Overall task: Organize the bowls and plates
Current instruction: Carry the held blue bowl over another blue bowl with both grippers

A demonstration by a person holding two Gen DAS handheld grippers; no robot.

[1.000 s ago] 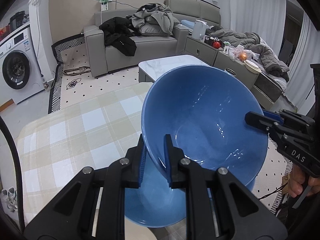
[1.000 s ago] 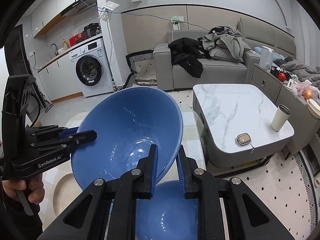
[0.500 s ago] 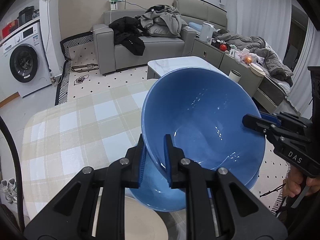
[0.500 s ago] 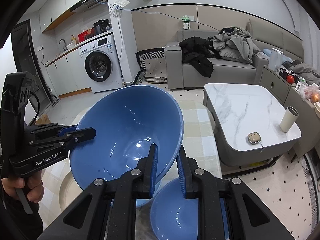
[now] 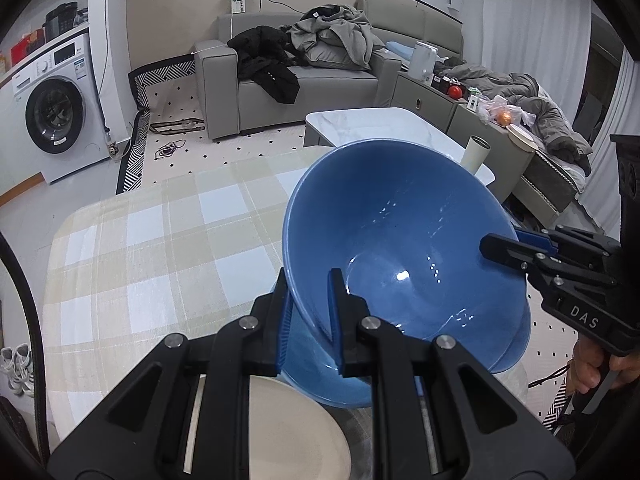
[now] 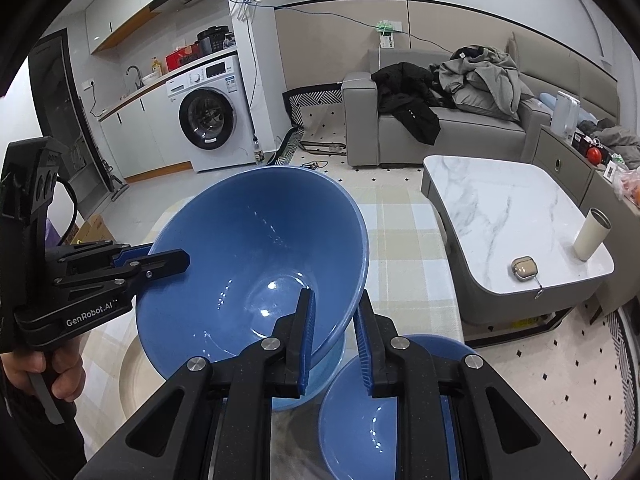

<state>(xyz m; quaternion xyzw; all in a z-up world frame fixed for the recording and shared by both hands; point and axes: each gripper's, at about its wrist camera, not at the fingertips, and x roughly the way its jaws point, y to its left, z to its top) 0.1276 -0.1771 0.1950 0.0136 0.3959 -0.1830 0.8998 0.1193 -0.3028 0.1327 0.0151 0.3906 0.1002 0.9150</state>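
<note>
A large blue bowl hangs tilted over the checked table, gripped by its rim on two opposite sides. My left gripper is shut on the near rim in the left wrist view. My right gripper is shut on the opposite rim of the blue bowl. A second blue bowl shows directly under the held one. A blue bowl stands at the lower right of the right wrist view. A cream plate lies beneath my left gripper, partly hidden.
A marble coffee table with a cup and a small case stands just past the checked table. A grey sofa with clothes and a washing machine are farther back. A hand grips the left tool.
Both grippers carried the held bowl sideways over the table and a little lower. The cream plate came into the left wrist view. The loose blue bowl slid rightward in the right wrist view.
</note>
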